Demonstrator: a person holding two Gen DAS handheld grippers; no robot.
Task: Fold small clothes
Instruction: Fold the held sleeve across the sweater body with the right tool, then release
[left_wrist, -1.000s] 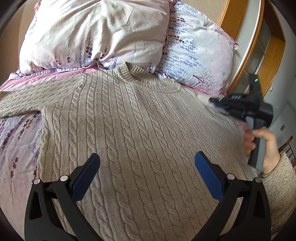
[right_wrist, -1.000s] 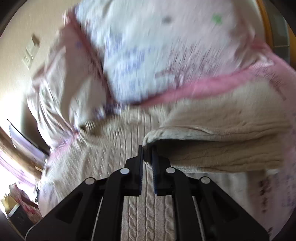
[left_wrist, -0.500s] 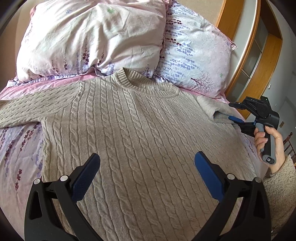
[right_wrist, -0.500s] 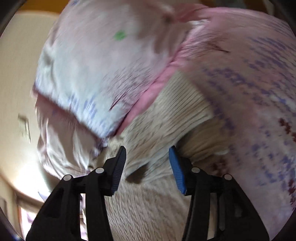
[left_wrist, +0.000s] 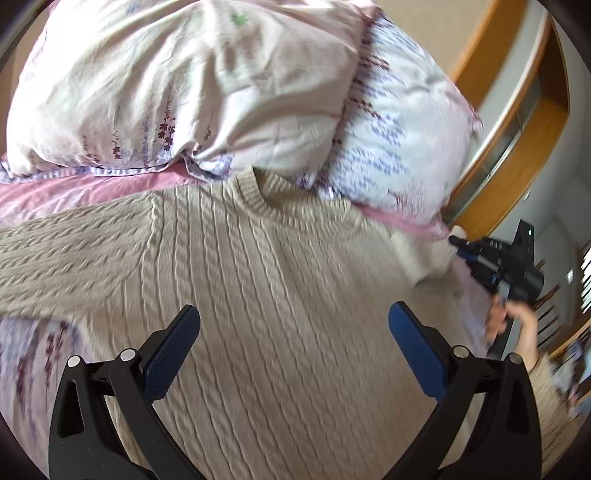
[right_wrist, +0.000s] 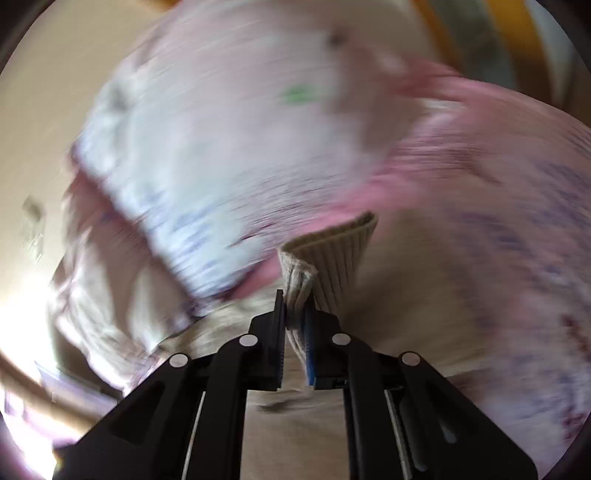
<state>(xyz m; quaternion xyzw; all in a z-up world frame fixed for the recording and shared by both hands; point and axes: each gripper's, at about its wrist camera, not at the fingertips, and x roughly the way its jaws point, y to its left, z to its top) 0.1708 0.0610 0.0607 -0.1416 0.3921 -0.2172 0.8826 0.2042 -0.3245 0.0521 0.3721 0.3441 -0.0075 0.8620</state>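
sweater (left_wrist: 258, 295) lies flat on the bed (left_wrist: 29, 354), neck toward the pillows (left_wrist: 207, 85), arms out sideways. left gripper (left_wrist: 295, 347) fingers wide apart above it. right gripper (right_wrist: 295, 325) pinches the cuff (right_wrist: 332, 258).

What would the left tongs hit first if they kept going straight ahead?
Most likely the beige cable-knit sweater spread flat on the bed; the open left tongs point down at its chest, though depth is uncertain.

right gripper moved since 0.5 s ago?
Yes. The right gripper, open beside the sleeve then, is now shut on the sleeve cuff, nearer the pillow.
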